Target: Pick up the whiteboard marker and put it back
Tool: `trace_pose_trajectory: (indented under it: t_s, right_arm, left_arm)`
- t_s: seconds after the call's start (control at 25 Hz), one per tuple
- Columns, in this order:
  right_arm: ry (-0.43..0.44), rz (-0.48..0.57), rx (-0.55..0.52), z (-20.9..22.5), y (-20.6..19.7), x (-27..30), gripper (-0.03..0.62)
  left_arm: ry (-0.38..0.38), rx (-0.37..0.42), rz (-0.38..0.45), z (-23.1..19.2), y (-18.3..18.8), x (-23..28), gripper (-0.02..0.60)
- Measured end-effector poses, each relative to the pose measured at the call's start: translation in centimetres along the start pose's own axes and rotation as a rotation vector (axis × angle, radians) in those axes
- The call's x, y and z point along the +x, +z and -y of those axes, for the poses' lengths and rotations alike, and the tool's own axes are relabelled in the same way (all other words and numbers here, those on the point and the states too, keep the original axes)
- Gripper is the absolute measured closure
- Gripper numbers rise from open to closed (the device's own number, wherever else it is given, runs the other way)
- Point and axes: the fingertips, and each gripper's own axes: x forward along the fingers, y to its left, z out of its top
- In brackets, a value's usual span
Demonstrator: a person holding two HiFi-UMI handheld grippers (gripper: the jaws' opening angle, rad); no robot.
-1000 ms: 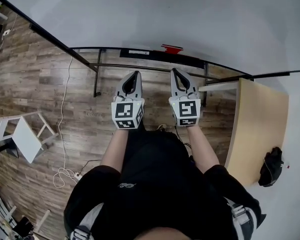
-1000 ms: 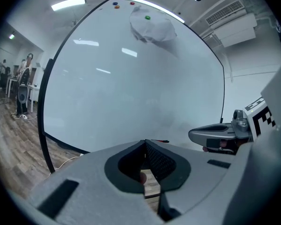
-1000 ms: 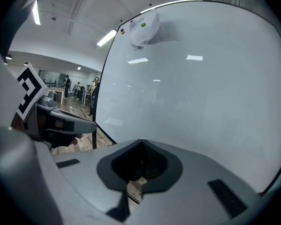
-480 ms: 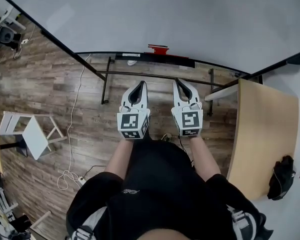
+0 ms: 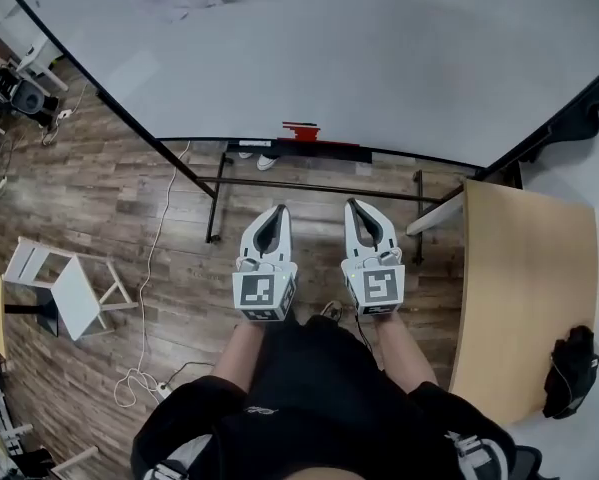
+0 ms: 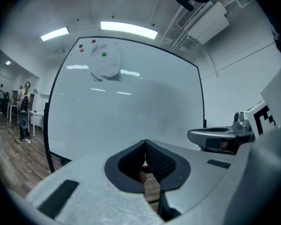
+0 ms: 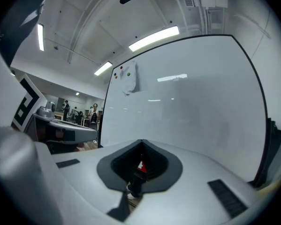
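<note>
The big whiteboard (image 5: 379, 68) on a wheeled frame stands in front of me. Its dark tray (image 5: 324, 149) runs along the lower edge, and a small red thing (image 5: 301, 128) rests there; I cannot tell if it is the marker. My left gripper (image 5: 279, 209) and right gripper (image 5: 352, 205) are held side by side over the floor, short of the board, both pointing at the tray. Each is shut with nothing between its fingers. In the left gripper view the left gripper (image 6: 145, 142) faces the whiteboard (image 6: 131, 111); the right gripper (image 7: 141, 142) does too in its view.
A wooden table (image 5: 519, 298) with a black bag (image 5: 571, 368) stands at the right. A white stool (image 5: 64, 288) and a loose cable (image 5: 144, 298) are on the wood floor at the left. Magnets (image 6: 104, 54) and a paper (image 6: 105, 68) sit high on the board.
Both grippers have risen together and now sit lower in the head view, while more of the whiteboard has come into sight. Both have stayed shut and empty.
</note>
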Motion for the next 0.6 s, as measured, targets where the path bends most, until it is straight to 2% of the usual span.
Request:
trace_pose_trajectory:
  t_s: [0.28, 0.6]
  right_arm:
    - [-0.027, 0.009, 0.057, -1.1, 1.3, 0.1, 0.593]
    - [-0.04, 0.024, 0.053, -1.4, 2.4, 1.6, 0.592]
  left_arm:
    - [0.02, -0.015, 0.023, -1.6, 2.5, -0.3, 0.575]
    - [-0.046, 0.009, 0.041, -2.6, 2.8, 0.6, 0.575]
